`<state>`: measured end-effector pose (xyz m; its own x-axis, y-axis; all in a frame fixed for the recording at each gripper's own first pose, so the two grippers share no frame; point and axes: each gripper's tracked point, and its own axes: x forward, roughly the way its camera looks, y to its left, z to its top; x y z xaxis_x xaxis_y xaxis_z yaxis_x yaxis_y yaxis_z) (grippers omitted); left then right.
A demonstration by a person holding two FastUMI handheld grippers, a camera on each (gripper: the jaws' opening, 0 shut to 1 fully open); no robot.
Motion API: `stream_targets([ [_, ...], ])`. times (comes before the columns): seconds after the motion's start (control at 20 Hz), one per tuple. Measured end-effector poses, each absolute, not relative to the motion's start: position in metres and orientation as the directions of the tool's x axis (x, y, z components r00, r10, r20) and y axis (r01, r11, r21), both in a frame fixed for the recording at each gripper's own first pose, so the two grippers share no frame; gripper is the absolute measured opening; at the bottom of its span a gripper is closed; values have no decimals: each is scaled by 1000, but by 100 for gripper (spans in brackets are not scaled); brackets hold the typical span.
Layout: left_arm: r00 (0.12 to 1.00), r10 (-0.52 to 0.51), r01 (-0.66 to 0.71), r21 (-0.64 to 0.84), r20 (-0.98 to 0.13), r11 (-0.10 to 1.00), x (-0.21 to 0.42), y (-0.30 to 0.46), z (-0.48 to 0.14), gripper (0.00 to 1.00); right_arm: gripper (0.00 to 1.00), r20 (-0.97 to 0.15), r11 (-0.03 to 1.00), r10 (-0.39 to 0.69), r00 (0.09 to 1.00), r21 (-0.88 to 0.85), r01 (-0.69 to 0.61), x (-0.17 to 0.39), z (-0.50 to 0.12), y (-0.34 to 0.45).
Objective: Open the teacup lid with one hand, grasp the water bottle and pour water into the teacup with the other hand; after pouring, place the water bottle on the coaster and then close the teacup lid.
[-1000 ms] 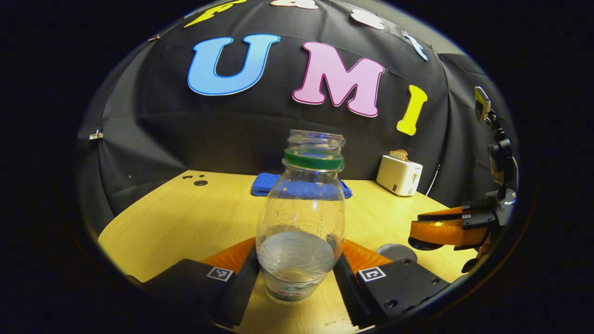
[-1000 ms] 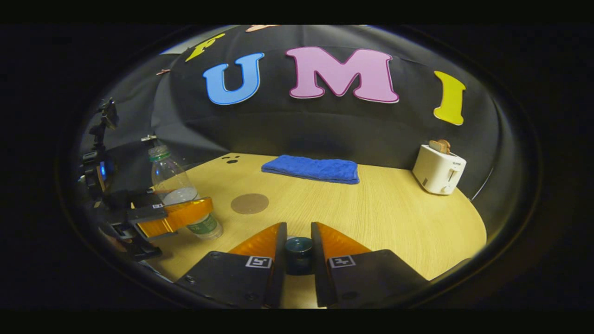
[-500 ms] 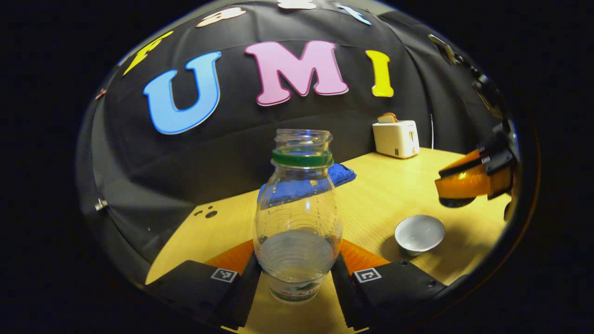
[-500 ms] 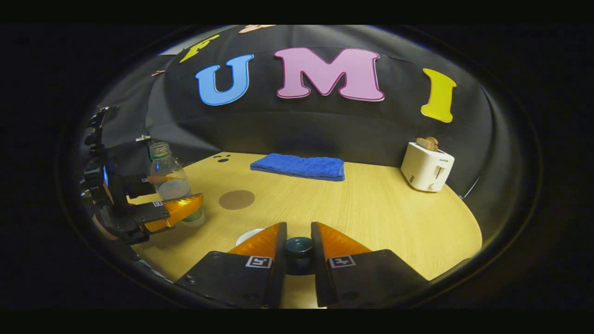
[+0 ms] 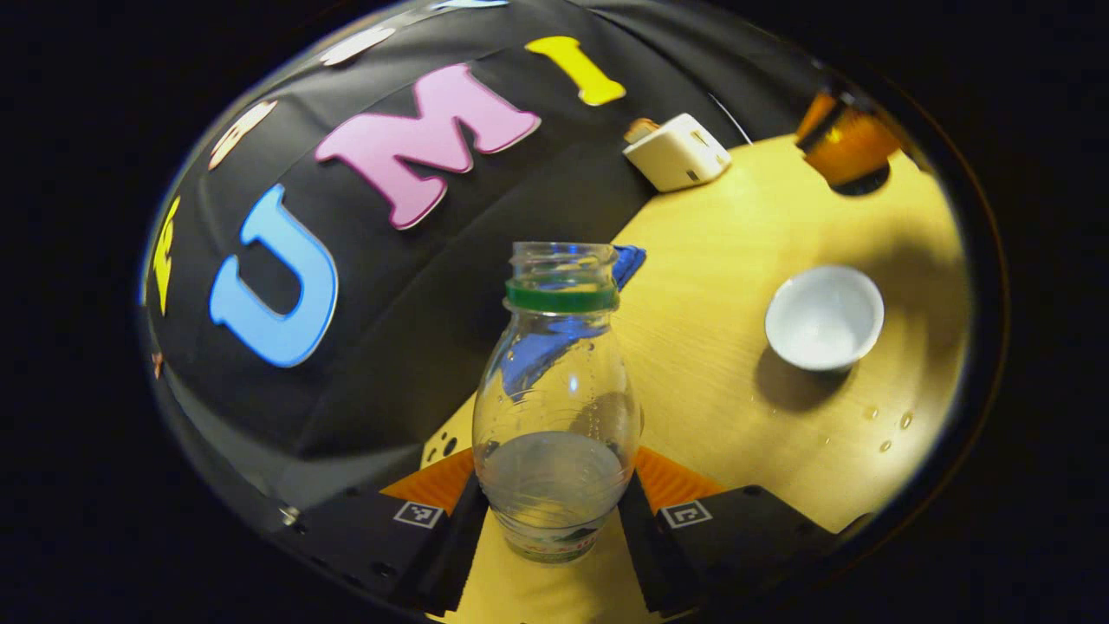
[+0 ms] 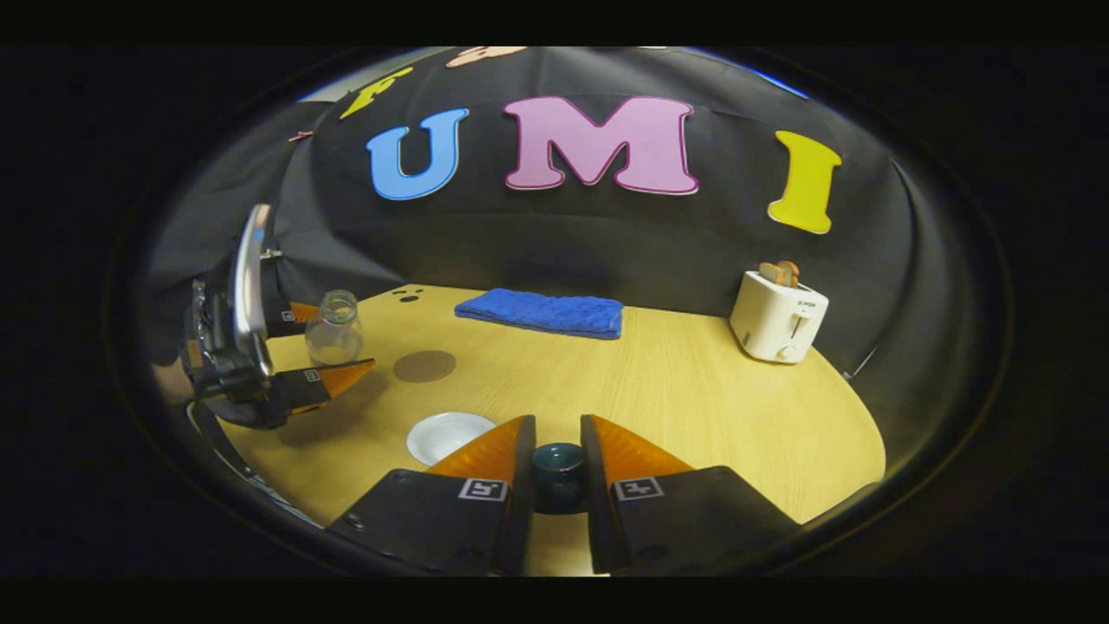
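The left gripper view is looking along its own fingers, very close on the bottle [image 5: 559, 407], rolled so the table [image 5: 710, 286] is tilting steeply, and facing the toaster [image 5: 677, 152] far off. The right gripper view is sitting level and low over the table [image 6: 693, 390], facing the toaster [image 6: 778, 315] at its right. Both are sharing the toaster, the towel [image 6: 541, 312] and the cup [image 5: 824, 316].

A black cloth wall [image 6: 554, 234] rings the round wooden table [image 6: 693, 399]; a folded blue towel [image 6: 541, 312] lies at twelve o'clock; a white toaster [image 6: 777, 316] stands at two o'clock; dim light.
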<state>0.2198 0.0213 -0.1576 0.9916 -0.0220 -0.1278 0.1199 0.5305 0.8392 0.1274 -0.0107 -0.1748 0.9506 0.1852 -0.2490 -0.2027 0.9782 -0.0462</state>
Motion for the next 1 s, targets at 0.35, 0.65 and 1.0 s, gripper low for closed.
stream_targets([
  [0.35,989,2,140,951,-146,274,220,7,-174,76,24,-258,983,170,951,-22,-182,124,-184,-36],
  [0.65,987,8,159,981,-161,111,231,-1,-183,75,30,-255,981,181,950,-23,-193,123,-186,-44],
  [1.0,987,1,162,981,-163,-105,231,-8,-187,75,30,-257,978,193,947,-23,-205,124,-189,-49],
])
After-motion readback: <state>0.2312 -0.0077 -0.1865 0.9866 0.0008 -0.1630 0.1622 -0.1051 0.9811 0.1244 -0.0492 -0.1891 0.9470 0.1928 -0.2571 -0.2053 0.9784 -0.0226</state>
